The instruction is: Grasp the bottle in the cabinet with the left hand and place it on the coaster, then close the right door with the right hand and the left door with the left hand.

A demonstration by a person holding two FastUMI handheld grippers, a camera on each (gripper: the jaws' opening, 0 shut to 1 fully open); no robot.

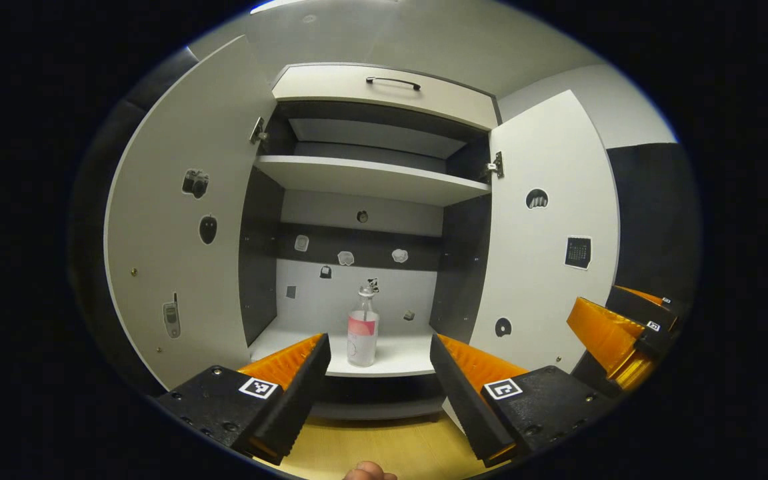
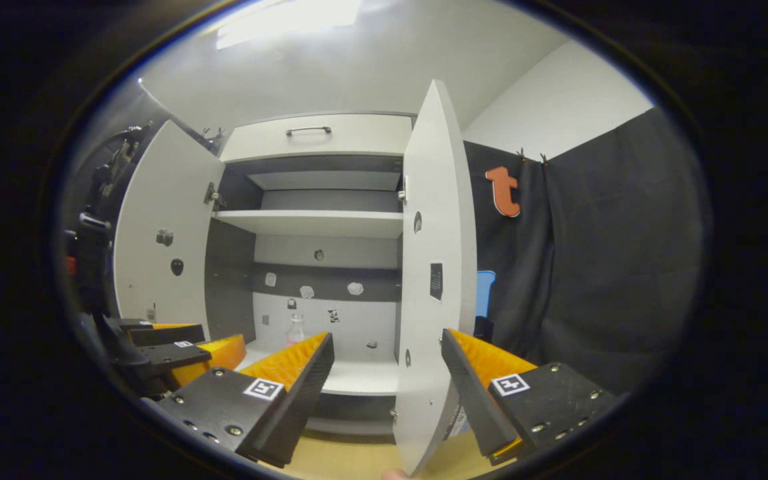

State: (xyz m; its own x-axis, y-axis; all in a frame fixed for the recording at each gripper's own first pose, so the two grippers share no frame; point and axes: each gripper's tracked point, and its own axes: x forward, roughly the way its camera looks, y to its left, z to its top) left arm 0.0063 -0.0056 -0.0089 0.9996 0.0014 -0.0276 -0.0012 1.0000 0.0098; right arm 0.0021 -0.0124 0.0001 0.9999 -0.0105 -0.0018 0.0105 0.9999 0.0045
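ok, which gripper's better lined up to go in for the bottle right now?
Left. The left gripper is open and the bottle stands upright on the bottom shelf, centred between its fingers. The right gripper is open too, but it faces the edge of the right door, with the bottle off to its left.

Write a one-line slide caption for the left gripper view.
Open left gripper lined up on the bottle standing upright on the cabinet's bottom shelf, both doors open.

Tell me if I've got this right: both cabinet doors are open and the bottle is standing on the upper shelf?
Not quite. Both doors are open, but the bottle stands on the cabinet's bottom shelf, as the left gripper view shows.
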